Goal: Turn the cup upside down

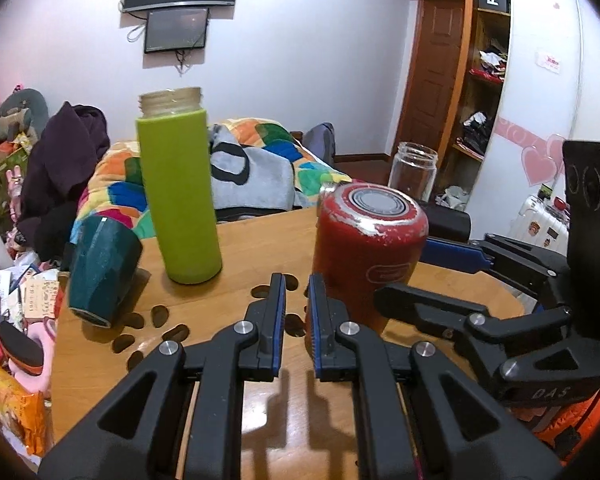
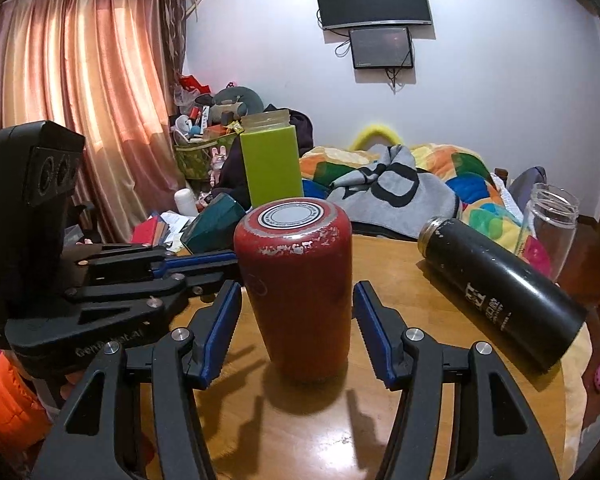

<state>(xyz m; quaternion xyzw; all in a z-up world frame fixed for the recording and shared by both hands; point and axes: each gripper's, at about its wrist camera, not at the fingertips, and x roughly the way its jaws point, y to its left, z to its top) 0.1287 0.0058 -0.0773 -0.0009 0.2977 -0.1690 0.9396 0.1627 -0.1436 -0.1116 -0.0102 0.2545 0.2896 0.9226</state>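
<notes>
Evidently inverted: scuffed red metal cup [image 2: 300, 292] stands base-up on wooden table [image 2: 420, 344]; right gripper [image 2: 296, 332] spread around it, untouching; left gripper [image 1: 296, 312] nearly closed, empty; next, withdraw cleanly.

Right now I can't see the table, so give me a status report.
Right gripper open, straddling red cup. Left gripper nearly shut, empty. Cup stands base-up on table. Black bottle lies to its right.
</notes>
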